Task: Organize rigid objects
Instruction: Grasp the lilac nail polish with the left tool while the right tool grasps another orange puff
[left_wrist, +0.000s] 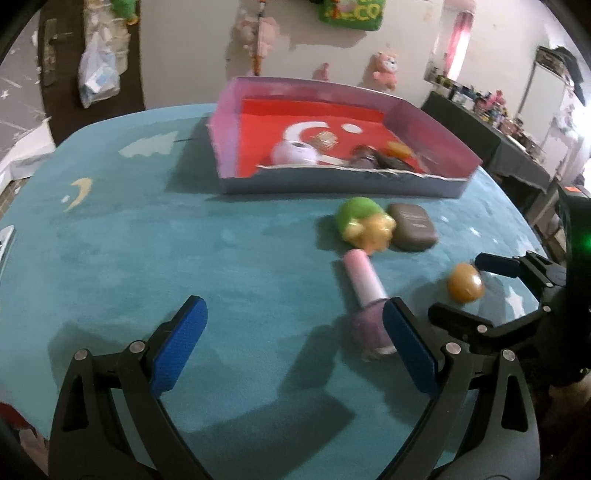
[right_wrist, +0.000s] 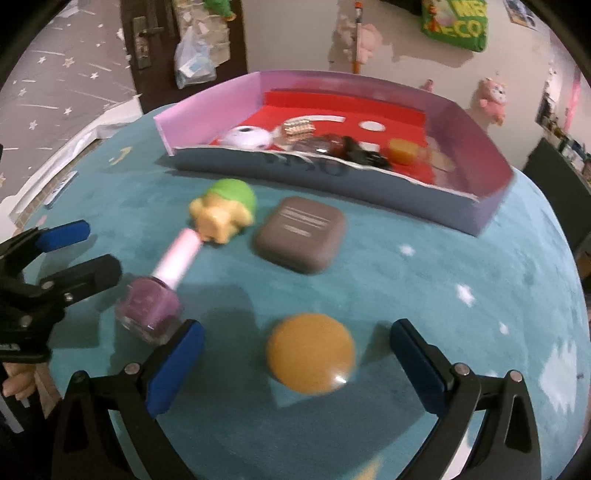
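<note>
**Four loose items on the teal cloth, a tray partly filled behind**

On the left, the left gripper (left_wrist: 293, 343) hangs low over the teal tablecloth (left_wrist: 147, 258) with its jaws spread wide and nothing between them. Its right blue pad sits just beside the glass base of the nail polish bottle (left_wrist: 365, 295), which lies on its side with its pale pink cap pointing toward the tray. In the right wrist view the same bottle (right_wrist: 162, 291) lies between the two grippers.

Next, touching the tip of the cap or nearly so, is one green-and-yellow toy figure (right_wrist: 225, 212). Just to its right lies one brown rounded case (right_wrist: 301, 234); it carries pale lines of print on its lid, too blurred to read.

Nearer the camera, one orange dome-shaped piece (right_wrist: 310, 352) rests on the cloth between the wide-open jaws of the right gripper (right_wrist: 295, 365), touching neither pad.

Count on the cloth: four loose things, one of each kind.

Behind them stands one shallow tray (right_wrist: 369, 184) with pink inner walls, a red floor with white shapes, and dark lettering on its grey front wall that is too smeared to make out. Inside, left to right: a white round object (right_wrist: 245, 138), a small gold studded piece (right_wrist: 297, 127), a dark cluster that cannot be separated, and an orange piece (right_wrist: 404, 149).

On the far wall hangs a green cushion (right_wrist: 456, 22) with partial yellow letters, "ECO".
</note>
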